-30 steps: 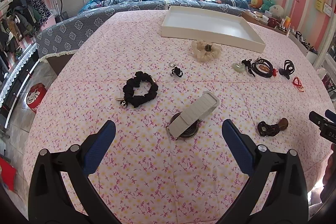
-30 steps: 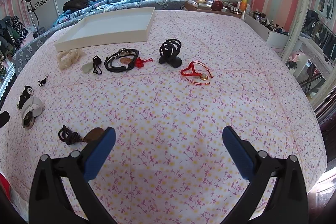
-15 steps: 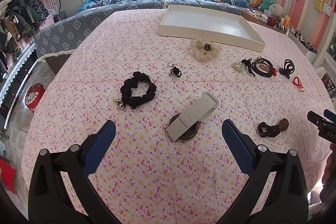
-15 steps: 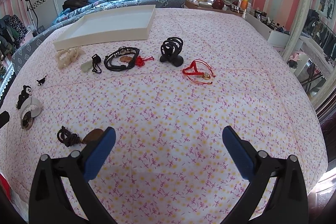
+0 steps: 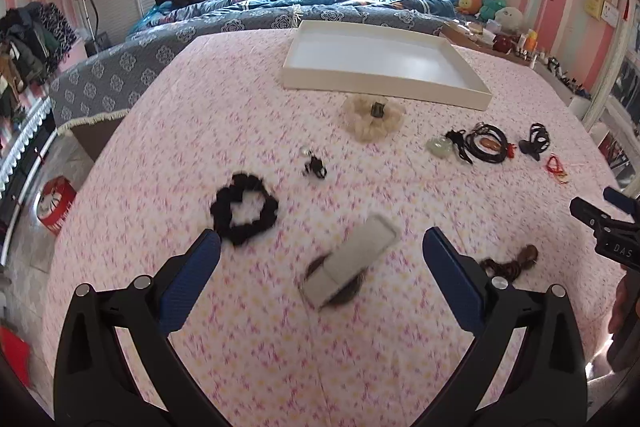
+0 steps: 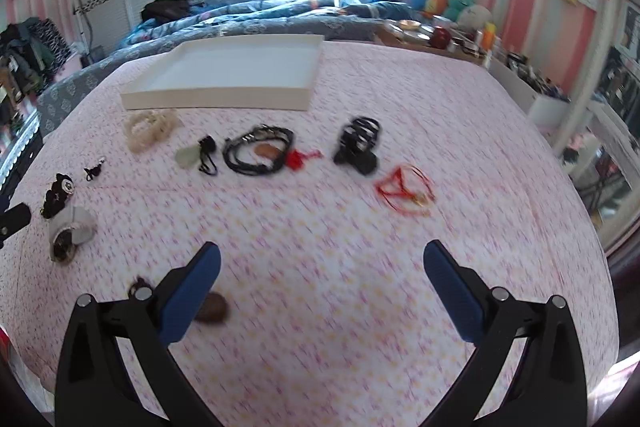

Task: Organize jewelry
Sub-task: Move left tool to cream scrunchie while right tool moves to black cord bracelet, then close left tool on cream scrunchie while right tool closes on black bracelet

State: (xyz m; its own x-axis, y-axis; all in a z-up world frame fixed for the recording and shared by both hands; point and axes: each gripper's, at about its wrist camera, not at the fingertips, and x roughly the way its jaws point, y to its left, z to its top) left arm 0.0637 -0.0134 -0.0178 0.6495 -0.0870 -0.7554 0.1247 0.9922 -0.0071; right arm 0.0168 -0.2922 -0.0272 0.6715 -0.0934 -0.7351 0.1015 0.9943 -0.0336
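1. Ahead of my left gripper (image 5: pixel 320 259), jaws spread and holding nothing, lies the watch (image 5: pixel 347 269).
2. Right gripper (image 6: pixel 320 265) likewise spread; white tray (image 5: pixel 384 83) beyond.
3. I should straddle the strap squarely, then close gently.
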